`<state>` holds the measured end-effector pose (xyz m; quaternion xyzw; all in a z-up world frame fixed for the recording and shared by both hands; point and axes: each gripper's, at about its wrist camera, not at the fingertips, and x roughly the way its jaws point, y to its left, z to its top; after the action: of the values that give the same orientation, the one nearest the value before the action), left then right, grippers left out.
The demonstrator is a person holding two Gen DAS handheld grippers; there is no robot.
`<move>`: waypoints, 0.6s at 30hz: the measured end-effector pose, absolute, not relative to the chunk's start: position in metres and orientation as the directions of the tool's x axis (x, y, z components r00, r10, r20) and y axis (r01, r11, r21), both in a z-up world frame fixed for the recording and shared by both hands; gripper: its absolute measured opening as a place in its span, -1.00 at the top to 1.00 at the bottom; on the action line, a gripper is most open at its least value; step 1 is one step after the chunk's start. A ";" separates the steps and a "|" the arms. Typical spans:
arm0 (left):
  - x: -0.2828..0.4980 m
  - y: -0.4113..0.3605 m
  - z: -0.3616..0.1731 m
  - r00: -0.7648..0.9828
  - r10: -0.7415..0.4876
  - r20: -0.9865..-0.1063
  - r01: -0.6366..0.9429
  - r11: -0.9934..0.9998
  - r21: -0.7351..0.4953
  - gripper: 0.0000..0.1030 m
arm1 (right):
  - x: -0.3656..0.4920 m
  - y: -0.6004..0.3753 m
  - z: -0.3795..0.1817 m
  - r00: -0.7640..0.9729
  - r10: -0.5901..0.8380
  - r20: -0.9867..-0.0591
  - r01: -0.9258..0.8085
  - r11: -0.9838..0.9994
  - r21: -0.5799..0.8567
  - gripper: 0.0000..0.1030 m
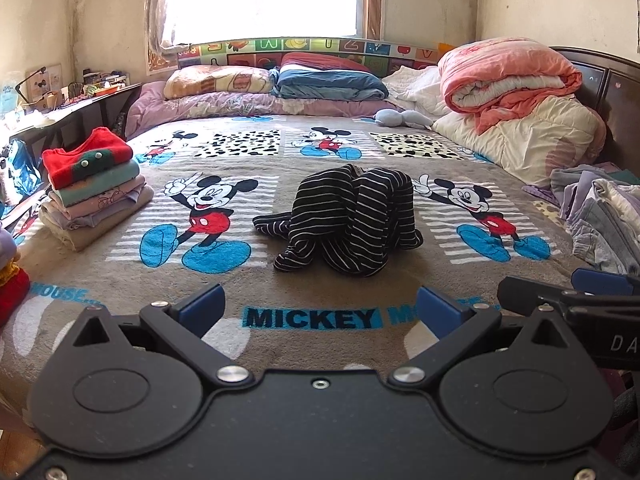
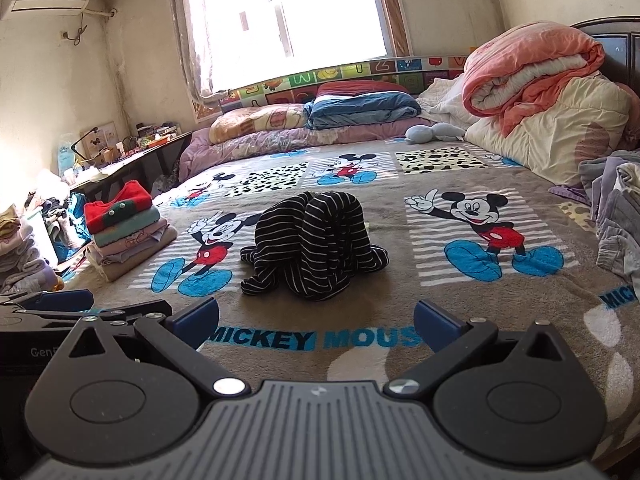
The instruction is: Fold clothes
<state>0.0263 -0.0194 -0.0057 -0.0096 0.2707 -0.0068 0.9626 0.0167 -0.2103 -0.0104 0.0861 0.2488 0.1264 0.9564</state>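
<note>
Both my tools, left tool point(image 1: 320, 306) and right tool point(image 2: 316, 318), hover spread wide and empty at the bed's point(image 1: 132, 284) near edge; striped top point(image 1: 344, 220) lies bunched mid-bed. Pinching several layers together could twist it.

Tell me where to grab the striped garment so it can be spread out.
Grip the sleeve-like end trailing flat from the striped garment on its left side, coming low from the near left with the left gripper. It is likely the easiest single layer to pinch; the middle is a humped, bunched mound.
</note>
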 end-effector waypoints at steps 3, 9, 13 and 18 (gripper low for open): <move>0.029 -0.019 -0.008 0.865 -0.017 -0.502 0.003 1.000 -0.030 -0.99 | 0.023 -0.210 -0.012 0.840 0.291 -0.459 -0.205 0.952 0.228 -1.00; 0.034 -0.016 -0.016 0.870 -0.043 -0.491 0.011 0.998 -0.069 -0.99 | 0.029 -0.210 -0.018 0.831 0.290 -0.474 -0.201 0.952 0.230 -1.00; 0.037 -0.014 -0.020 0.866 -0.060 -0.497 0.016 0.996 -0.091 -0.99 | 0.033 -0.211 -0.022 0.824 0.292 -0.485 -0.196 0.951 0.240 -1.00; 0.040 -0.016 -0.023 0.864 -0.057 -0.500 0.015 0.996 -0.088 -0.99 | 0.035 -0.211 -0.026 0.819 0.299 -0.489 -0.198 0.948 0.247 -1.00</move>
<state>0.0398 -0.0160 -0.0230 -0.0404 0.2598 -0.0185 0.9646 0.0346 -0.2110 -0.0258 0.0929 0.2705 0.1310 0.9492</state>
